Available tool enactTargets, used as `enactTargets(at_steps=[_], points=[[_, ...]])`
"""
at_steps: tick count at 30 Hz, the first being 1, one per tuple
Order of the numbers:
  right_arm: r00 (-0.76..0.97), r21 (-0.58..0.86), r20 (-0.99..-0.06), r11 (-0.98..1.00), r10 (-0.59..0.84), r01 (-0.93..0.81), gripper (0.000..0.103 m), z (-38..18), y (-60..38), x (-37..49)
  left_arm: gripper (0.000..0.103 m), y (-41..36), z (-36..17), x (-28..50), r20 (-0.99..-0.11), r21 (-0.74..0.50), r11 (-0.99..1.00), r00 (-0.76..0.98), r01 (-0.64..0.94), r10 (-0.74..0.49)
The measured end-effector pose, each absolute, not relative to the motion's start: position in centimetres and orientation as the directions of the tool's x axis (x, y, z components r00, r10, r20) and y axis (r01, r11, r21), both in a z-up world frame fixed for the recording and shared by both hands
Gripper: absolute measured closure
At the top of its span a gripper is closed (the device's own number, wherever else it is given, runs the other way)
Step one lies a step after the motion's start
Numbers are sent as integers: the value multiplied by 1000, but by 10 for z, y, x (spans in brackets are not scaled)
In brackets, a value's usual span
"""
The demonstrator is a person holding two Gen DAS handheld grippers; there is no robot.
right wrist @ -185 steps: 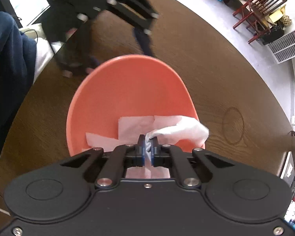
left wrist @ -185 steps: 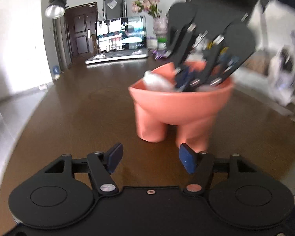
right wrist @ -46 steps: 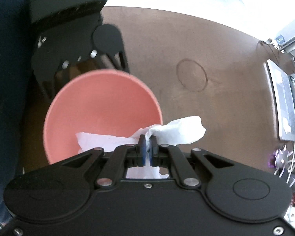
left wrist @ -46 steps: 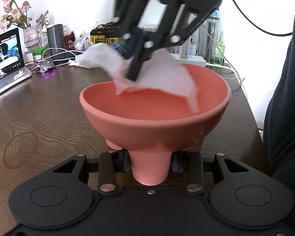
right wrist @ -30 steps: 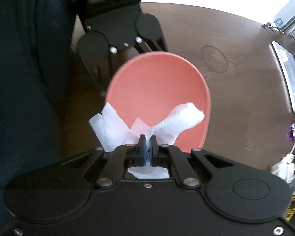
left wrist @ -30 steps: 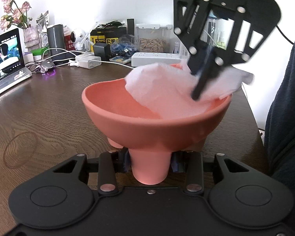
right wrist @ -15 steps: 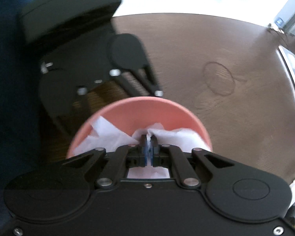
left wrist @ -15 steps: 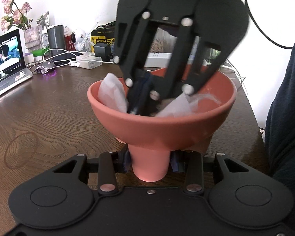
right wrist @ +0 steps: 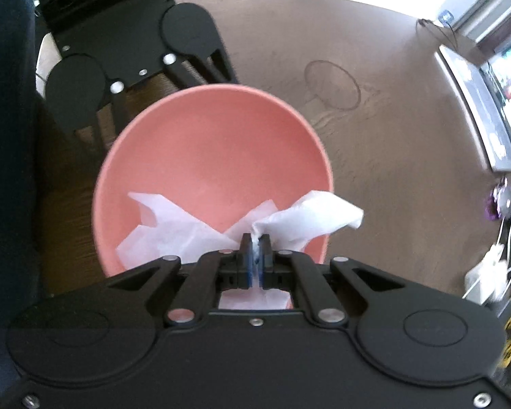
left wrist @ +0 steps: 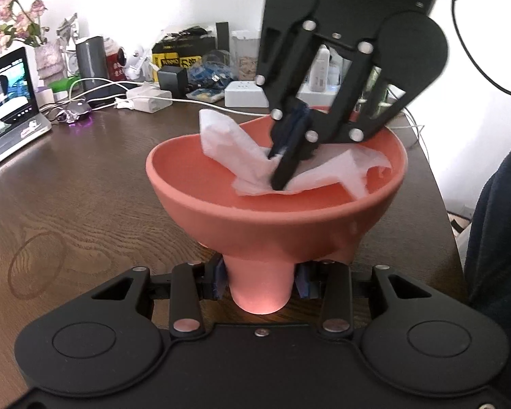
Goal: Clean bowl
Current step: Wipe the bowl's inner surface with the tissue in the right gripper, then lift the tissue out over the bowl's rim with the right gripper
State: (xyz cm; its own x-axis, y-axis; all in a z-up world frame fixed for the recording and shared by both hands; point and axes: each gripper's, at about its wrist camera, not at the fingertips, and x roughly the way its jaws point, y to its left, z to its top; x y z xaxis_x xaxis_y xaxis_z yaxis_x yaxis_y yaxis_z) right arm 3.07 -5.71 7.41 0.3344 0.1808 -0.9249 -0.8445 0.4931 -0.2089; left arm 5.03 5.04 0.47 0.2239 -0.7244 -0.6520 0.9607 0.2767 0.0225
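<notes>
Dark wood-grain bench (left wrist: 95, 184) carries a laptop (left wrist: 6, 102) far left of the fingers, with cables and boxes beyond. Left gripper (left wrist: 261, 281) has its fingers (left wrist: 218, 281) clamped on one foot of the salmon-pink bowl (left wrist: 255, 218), which rises directly ahead of them. Right gripper (right wrist: 255, 255) reaches down into the bowl, fingers closed on a white paper tissue (right wrist: 187, 228) spread both sides of its tips against the inner wall.

white tissue (right wrist: 194, 228) in right gripper (right wrist: 255, 248) over bowl (right wrist: 214, 143)
</notes>
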Motion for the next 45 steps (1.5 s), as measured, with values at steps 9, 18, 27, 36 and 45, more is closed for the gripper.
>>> enactTargets(at_steps=[9,18,27,36,45], points=[[355,-193,-904,515,237,-835,100,74,-44,19,64,42,10,57,-712,28,233,183,972,-677],[425,-221,-863,550,275,-805,100,85,-44,34,63,34,11,59,-734,52,212,182,976,-654],[511,-300,-833,605,211,-738,100,111,-74,39,63,32,12,59,-742,67,191,177,979,-646],[587,-282,-792,750,170,-598,100,124,-117,14,63,35,13,56,-748,86,174,179,981,-639],[552,-242,-825,805,122,-541,100,100,-141,-6,64,31,16,55,-755,116,162,193,980,-627]])
